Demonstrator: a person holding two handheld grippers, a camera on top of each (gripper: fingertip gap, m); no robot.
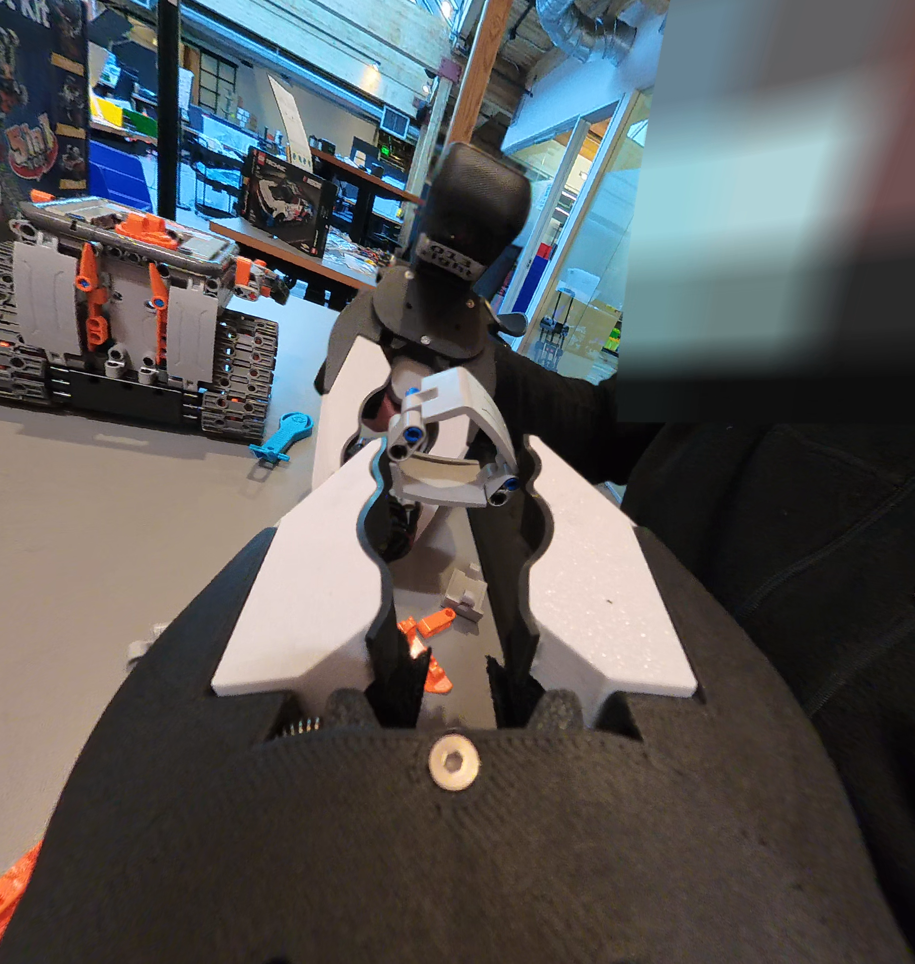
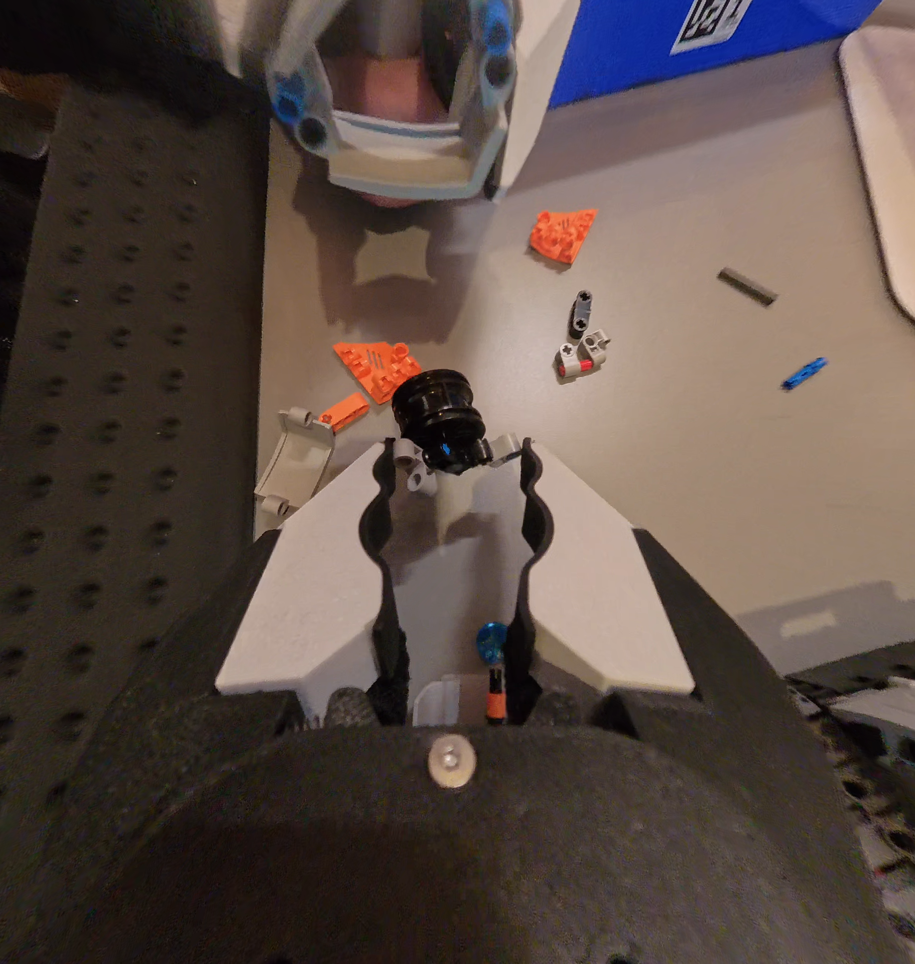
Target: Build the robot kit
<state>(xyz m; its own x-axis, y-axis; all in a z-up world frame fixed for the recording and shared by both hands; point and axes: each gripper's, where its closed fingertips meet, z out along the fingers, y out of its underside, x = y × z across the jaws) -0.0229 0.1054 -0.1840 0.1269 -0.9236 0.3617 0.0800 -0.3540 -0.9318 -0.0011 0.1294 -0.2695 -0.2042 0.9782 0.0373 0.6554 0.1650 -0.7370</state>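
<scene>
Our left gripper point(image 1: 452, 469) pinched a curved light-grey plastic panel with blue pins point(image 1: 447, 451) at its fingertips, raised clear of the grey table point(image 1: 106, 521), seemingly for fitting. Our right gripper point(image 2: 455, 454) clamped a black ribbed plastic wheel hub on grey connectors point(image 2: 439, 420) between its tips. Ahead of those fingers we counted two orange wedge plates point(image 2: 562, 235).

orange wedge plates point(image 2: 377, 369): 2 | blue pins point(image 2: 803, 373): 1 | tracked models point(image 1: 116, 313): 1 (part-built)
</scene>
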